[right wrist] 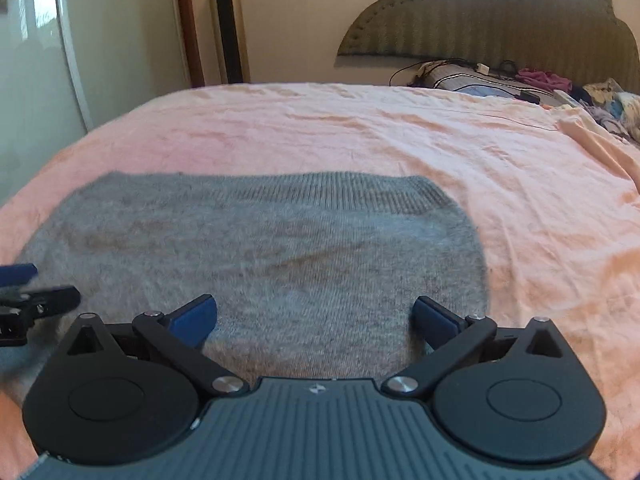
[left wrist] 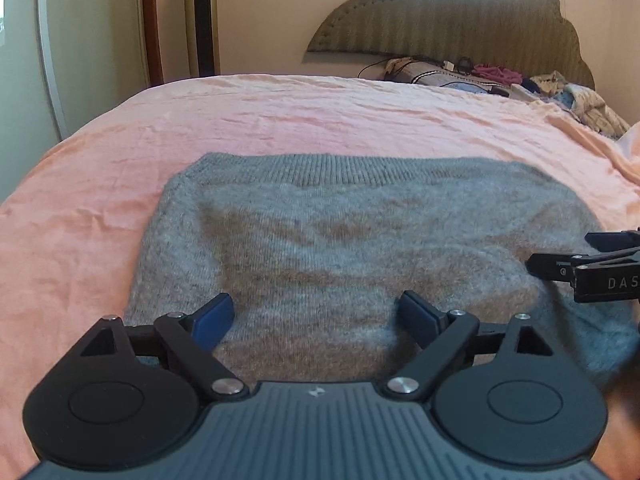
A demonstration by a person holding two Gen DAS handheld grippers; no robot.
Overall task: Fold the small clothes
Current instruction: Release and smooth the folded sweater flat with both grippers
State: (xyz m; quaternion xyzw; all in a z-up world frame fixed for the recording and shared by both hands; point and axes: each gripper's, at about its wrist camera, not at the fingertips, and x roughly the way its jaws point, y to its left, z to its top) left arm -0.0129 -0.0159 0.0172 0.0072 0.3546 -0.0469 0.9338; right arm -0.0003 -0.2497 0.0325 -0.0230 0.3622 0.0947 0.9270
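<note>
A grey knitted garment (left wrist: 340, 240) lies flat on the pink bedsheet (left wrist: 280, 120), its ribbed hem on the far side. My left gripper (left wrist: 316, 308) hovers over the garment's near part, jaws wide apart, blue pads (left wrist: 214, 320) clear of the knit, nothing between them. In the right wrist view the same grey garment (right wrist: 260, 248) fills the middle. My right gripper (right wrist: 316, 312) stands open above its near right part, also with nothing between its blue pads (right wrist: 434, 316). Each gripper shows at the edge of the other's view: the right one (left wrist: 592, 268), the left one (right wrist: 28, 300).
A padded headboard (left wrist: 460, 20) stands at the far right of the bed. Below it lie pillows, cables and a pile of loose clothes (left wrist: 560, 92). A tall tower fan (left wrist: 202, 20) and a white rounded door (left wrist: 48, 60) stand beyond the bed's left side.
</note>
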